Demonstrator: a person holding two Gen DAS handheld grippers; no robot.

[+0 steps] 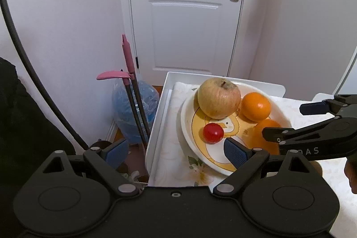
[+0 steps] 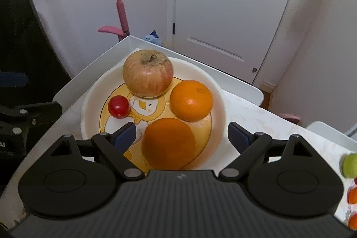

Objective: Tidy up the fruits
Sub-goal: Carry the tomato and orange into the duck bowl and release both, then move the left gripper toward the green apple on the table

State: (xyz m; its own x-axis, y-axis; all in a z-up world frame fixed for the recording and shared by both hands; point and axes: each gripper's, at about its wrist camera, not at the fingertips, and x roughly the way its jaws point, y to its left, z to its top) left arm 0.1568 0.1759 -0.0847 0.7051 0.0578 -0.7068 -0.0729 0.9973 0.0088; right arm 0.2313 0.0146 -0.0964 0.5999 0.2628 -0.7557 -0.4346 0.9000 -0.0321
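Over the white cartoon-print plate [image 2: 219,90], the right gripper [image 2: 181,136] sat wide around the near round orange [image 2: 169,144], so I'd lift straight up without nudging it.

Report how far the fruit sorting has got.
Done: the apple, two oranges and a small red fruit sit in the duck-print bowl.
In hand: nothing. The right gripper has its jaws wide around the nearer orange, pads clear; the left gripper is open and empty.
Left: a green fruit and others at the table's right edge.
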